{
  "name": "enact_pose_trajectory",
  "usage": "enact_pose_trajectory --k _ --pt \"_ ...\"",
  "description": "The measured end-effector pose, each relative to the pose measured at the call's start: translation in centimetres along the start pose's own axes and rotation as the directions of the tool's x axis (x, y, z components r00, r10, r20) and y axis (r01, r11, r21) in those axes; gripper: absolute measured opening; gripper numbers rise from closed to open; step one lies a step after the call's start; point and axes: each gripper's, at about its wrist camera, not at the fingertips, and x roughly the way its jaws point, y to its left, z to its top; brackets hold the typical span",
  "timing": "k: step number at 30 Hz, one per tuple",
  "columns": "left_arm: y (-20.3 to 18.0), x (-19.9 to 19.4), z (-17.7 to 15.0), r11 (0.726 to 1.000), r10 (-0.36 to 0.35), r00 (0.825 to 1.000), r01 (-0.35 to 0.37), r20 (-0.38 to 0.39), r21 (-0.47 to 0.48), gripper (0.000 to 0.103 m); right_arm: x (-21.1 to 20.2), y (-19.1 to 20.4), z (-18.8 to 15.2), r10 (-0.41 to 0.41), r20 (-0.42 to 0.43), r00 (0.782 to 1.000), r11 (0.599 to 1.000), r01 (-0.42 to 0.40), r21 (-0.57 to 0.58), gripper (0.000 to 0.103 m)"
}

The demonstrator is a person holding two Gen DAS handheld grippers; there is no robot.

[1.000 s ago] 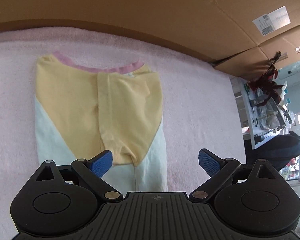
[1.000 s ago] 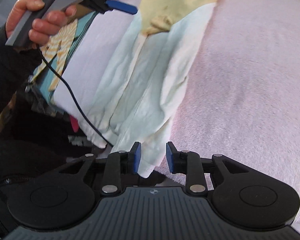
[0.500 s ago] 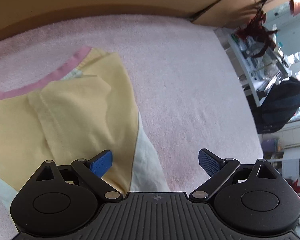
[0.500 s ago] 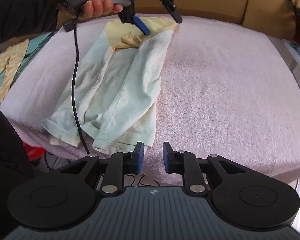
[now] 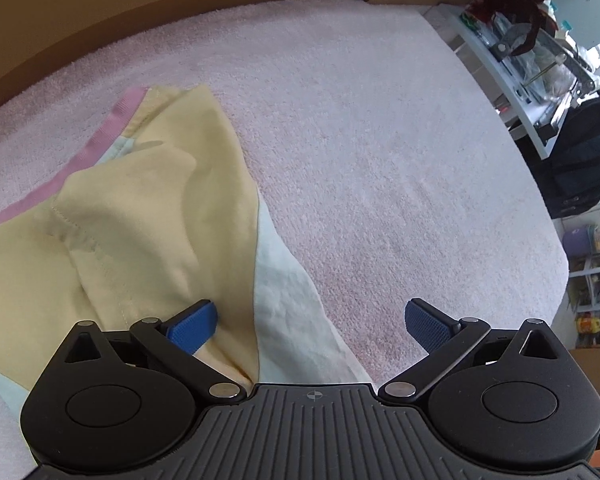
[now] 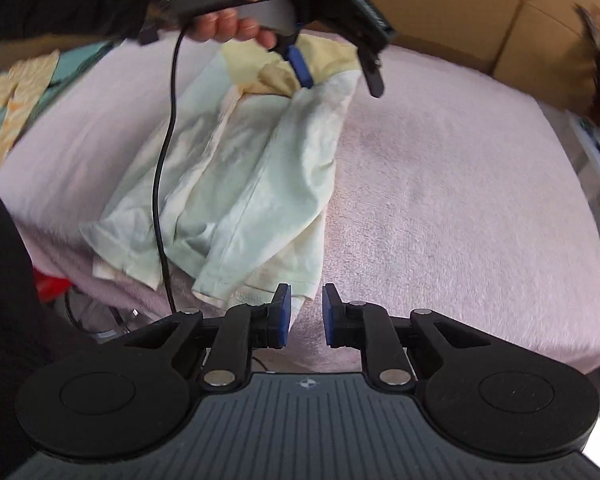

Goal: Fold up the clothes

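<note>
Both tools grip nothing: left tool (image 5: 311, 320) wide, right tool (image 6: 303, 316) just narrowing; pants (image 6: 252, 184) hem partly hidden.

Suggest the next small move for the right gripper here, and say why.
Probably nudge the right gripper forward onto the hem of the yellow and pale green cotton trousers, then close. Its jaws have just been closing, but nothing is between them; the hem lies just beyond its left finger, while the open left gripper hovers at the waist.
</note>
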Motion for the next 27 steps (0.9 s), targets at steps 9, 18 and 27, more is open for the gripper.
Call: enact_pose_trajectory --k 9,18,27 --pt "0.5 -0.1 0.1 0.999 -0.007 1.0 0.007 -0.002 -0.032 0.103 1.5 2.1 0.0 -0.005 -0.05 0.999 0.886 -0.019 -0.464 0.019" --pt "0.7 -0.3 0.2 0.998 -0.019 1.0 0.019 0.002 -0.06 0.103 2.0 2.2 0.7 -0.001 -0.046 0.999 0.843 -0.024 -0.538 0.002" --pt "0.5 -0.4 -0.2 0.998 0.002 0.999 0.001 0.048 -0.068 0.103 -0.3 0.8 0.8 0.14 -0.139 0.98 0.91 -0.182 -0.373 0.001"
